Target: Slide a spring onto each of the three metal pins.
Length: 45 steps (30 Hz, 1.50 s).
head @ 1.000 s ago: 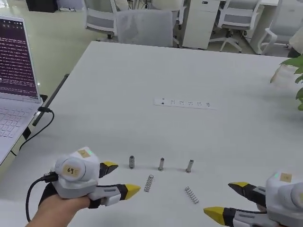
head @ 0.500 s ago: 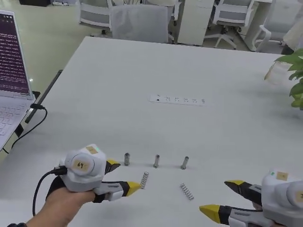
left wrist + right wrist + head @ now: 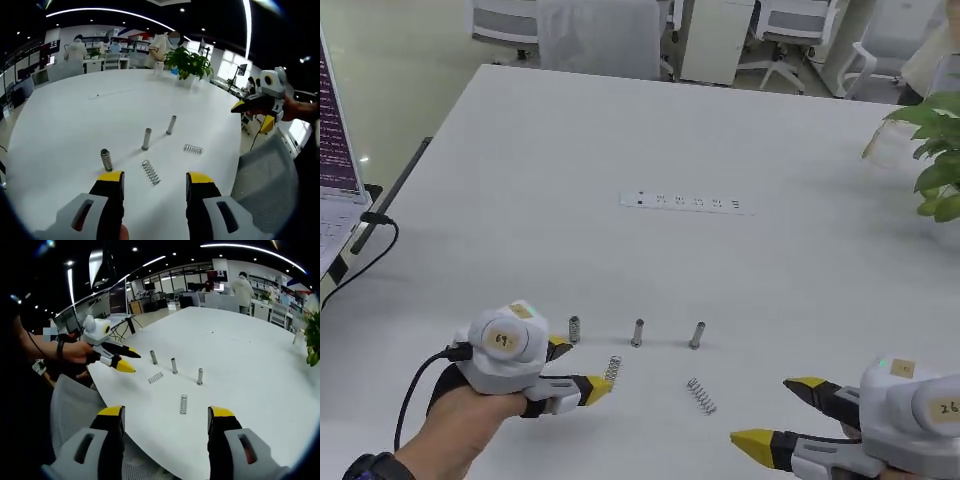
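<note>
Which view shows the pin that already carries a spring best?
The left gripper view: the sprung pin stands close in front of the camera, its coils distinct. The head view and the right gripper view show it small, coils barely readable.

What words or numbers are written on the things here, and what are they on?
"69", as far as it can be read: on the left gripper, on its round top.
"26": on the right gripper, on its body.
Laptop: lines of text on a purple screen, too small to read.
Power strip: small marks, too small to read.
</note>
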Available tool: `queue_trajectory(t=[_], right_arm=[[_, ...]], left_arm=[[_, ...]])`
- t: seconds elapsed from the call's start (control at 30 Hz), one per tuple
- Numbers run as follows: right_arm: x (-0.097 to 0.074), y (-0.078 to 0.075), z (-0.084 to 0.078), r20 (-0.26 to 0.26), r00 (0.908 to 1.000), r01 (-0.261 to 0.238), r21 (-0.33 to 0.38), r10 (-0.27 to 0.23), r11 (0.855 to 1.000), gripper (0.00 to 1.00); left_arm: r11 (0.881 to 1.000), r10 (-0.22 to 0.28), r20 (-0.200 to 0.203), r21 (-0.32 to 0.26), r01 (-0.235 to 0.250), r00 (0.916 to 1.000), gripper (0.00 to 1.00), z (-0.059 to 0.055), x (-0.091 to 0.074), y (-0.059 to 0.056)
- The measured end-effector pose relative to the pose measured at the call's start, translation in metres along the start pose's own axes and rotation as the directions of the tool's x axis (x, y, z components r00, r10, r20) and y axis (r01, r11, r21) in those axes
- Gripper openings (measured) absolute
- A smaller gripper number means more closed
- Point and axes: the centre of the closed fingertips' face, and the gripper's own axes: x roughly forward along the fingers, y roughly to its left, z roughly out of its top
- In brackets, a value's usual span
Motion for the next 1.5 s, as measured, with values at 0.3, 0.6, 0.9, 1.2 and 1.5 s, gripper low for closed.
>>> queue_trajectory(t=[0.3,0.6,0.9,1.2,1.5], right_arm=[[-0.002,-0.003,-0.002,0.003,0.9999,0.014,0.012,-0.014,1.0,0.66],[-0.005,-0.003,-0.009,-0.004,0.9997,0.023,0.023,-0.023,0.999,0.66],[-0.008,-0.004,-0.012,-0.009,0.9995,0.032,0.023,-0.031,0.999,0.65],[-0.01,-0.006,-0.014,-0.015,0.9993,0.034,0.025,-0.033,0.999,0.65],[-0.007,-0.004,-0.012,-0.014,0.9992,0.037,0.023,-0.037,0.999,0.64]], left_arm=[[1.0,-0.008,-0.025,-0.027,0.008,0.9997,0.44,-0.014,0.015,-0.002],[0.999,0.007,-0.033,-0.053,-0.009,0.9994,0.41,-0.014,0.033,0.002],[0.997,0.025,-0.06,-0.067,-0.029,0.9979,0.34,-0.022,0.048,0.005],[0.999,0.039,-0.109,-0.014,-0.04,0.9933,0.26,-0.035,0.059,0.007],[0.997,0.078,-0.106,-0.005,-0.079,0.9913,0.17,-0.033,0.06,0.013]])
